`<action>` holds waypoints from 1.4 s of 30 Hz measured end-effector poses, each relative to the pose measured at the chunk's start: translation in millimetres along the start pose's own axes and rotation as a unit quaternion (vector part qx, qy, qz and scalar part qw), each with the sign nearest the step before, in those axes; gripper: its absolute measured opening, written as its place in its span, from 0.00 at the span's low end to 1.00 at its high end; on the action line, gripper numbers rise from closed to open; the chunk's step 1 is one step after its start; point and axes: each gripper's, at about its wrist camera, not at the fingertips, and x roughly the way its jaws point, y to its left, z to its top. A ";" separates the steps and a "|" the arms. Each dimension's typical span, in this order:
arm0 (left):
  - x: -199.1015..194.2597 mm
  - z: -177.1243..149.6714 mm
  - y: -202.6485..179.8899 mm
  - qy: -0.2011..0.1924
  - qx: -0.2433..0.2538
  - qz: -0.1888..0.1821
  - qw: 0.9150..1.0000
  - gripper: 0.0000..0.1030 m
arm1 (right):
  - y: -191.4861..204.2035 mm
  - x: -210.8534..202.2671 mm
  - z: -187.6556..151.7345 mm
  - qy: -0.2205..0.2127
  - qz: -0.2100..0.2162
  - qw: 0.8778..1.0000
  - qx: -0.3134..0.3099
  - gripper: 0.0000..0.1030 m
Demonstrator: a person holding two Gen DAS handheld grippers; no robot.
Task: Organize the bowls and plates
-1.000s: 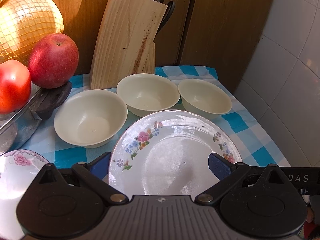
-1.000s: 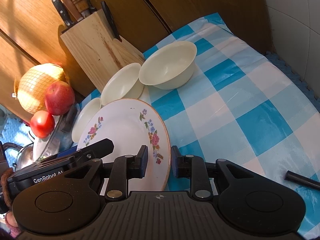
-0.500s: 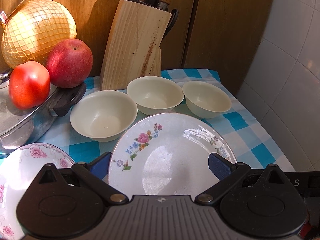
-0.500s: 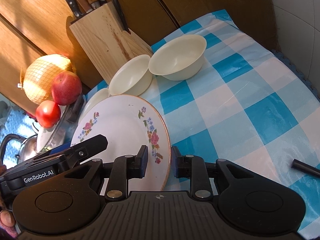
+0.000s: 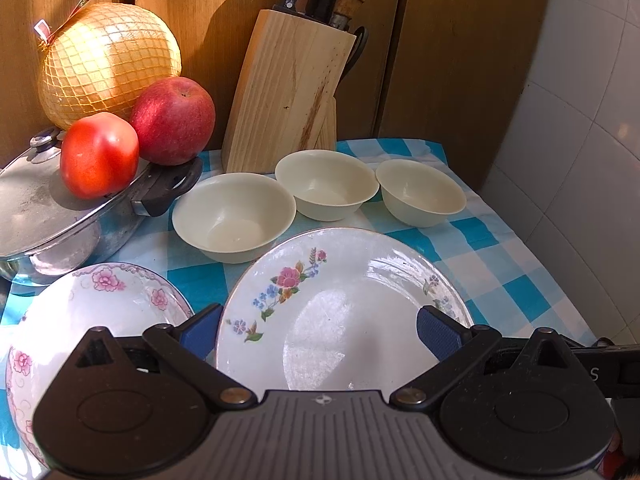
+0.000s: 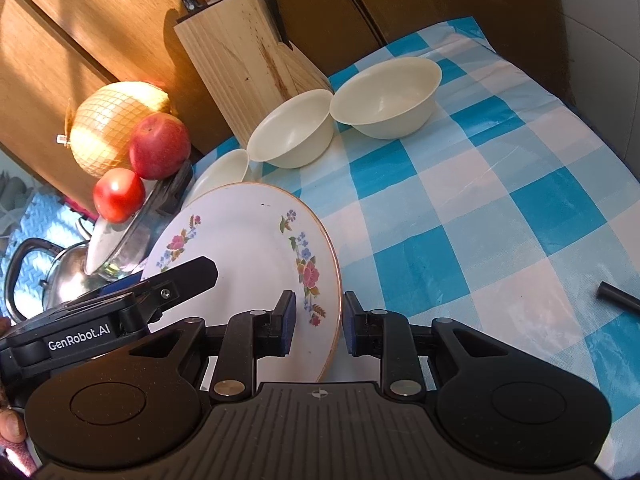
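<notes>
Right tongs [image 6: 316,326] clamped on plate [image 6: 248,248] rim; left tongs [image 5: 318,330] spread wide about the same plate.

Plate tilted, lifted off the cloth [image 6: 500,208], its gold edge pinched between the right pads [image 6: 289,322]. Left fingers [image 5: 438,336] stood apart at either side of it; contact could not be told. Just left of the left tongs lay a pink plate [image 5: 92,312], rims near. Ahead, three bowls [image 5: 234,220] in a row, the middle [image 5: 326,188] and right [image 5: 420,196] ones nearly touching, knife block [image 5: 288,92] behind. Pot [image 5: 60,216] with tomato [image 5: 100,154], apple [image 5: 172,120] and netted melon [image 5: 108,62] crowded the far left. Open cloth stretched right of the right tongs, a black rod [image 6: 618,296] at its edge.
</notes>
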 end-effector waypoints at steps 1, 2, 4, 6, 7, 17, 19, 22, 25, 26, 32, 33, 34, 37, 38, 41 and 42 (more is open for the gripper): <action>-1.6 -1.3 -0.2 0.000 0.001 0.001 1.000 0.93 | 0.5 -0.5 -1.8 0.002 0.000 1.000 -0.001 0.31; -3.2 -2.8 -0.3 0.000 0.001 0.001 1.000 0.94 | 1.1 -1.1 -3.9 0.003 -0.001 1.000 -0.002 0.31; -6.9 -5.6 -0.3 -0.001 0.003 0.001 1.000 0.94 | 2.3 -2.4 -8.5 0.006 -0.002 1.000 -0.003 0.31; -10.6 -8.9 -0.4 -0.002 0.003 0.001 1.000 0.94 | 2.7 -3.6 -12.6 0.010 -0.001 1.000 -0.002 0.31; -12.4 -10.5 -0.7 -0.003 0.005 0.001 1.000 0.94 | 3.1 -4.4 -14.7 0.011 -0.001 1.000 -0.002 0.31; -22.9 -30.7 -5.2 0.008 0.020 0.006 1.000 0.94 | 7.6 -11.1 -40.4 0.029 -0.006 0.999 -0.012 0.31; -26.5 -34.2 -4.1 0.009 0.019 0.005 1.000 0.94 | 8.2 -13.5 -44.4 0.030 -0.008 0.999 -0.013 0.31; -31.7 -39.2 -3.2 0.011 0.015 0.004 1.000 0.94 | 9.8 -18.1 -49.8 0.028 -0.007 0.999 -0.019 0.31; -37.1 -47.2 -2.8 0.016 0.011 0.005 1.000 0.94 | 12.6 -22.4 -55.3 0.027 -0.008 0.999 -0.027 0.31; -38.8 -49.7 -2.4 0.018 0.011 0.004 1.000 0.94 | 13.3 -23.3 -57.2 0.029 -0.008 0.999 -0.030 0.31; -52.5 -66.8 -0.3 0.022 0.008 0.004 1.000 0.94 | 16.9 -29.4 -69.4 0.032 -0.008 0.999 -0.043 0.33; -54.4 -69.5 0.6 0.024 0.006 0.005 1.000 0.94 | 17.9 -30.2 -71.5 0.033 -0.008 0.998 -0.046 0.33; -56.1 -73.3 2.4 0.027 0.002 0.005 1.000 0.94 | 19.1 -30.9 -73.6 0.034 -0.008 0.998 -0.049 0.33; -59.2 -81.6 8.0 0.039 -0.011 0.001 0.999 0.94 | 23.1 -31.5 -79.3 0.038 -0.007 0.997 -0.060 0.33; -59.7 -84.4 9.5 0.043 -0.014 -0.001 0.999 0.94 | 24.7 -31.2 -81.5 0.040 -0.007 0.997 -0.063 0.33; -60.6 -92.0 9.6 0.051 -0.013 0.001 0.999 0.94 | 28.1 -32.2 -85.3 0.039 -0.011 0.996 -0.074 0.33; -61.0 -95.0 9.5 0.054 -0.012 0.002 0.998 0.94 | 28.6 -32.6 -86.1 0.039 -0.012 0.996 -0.076 0.33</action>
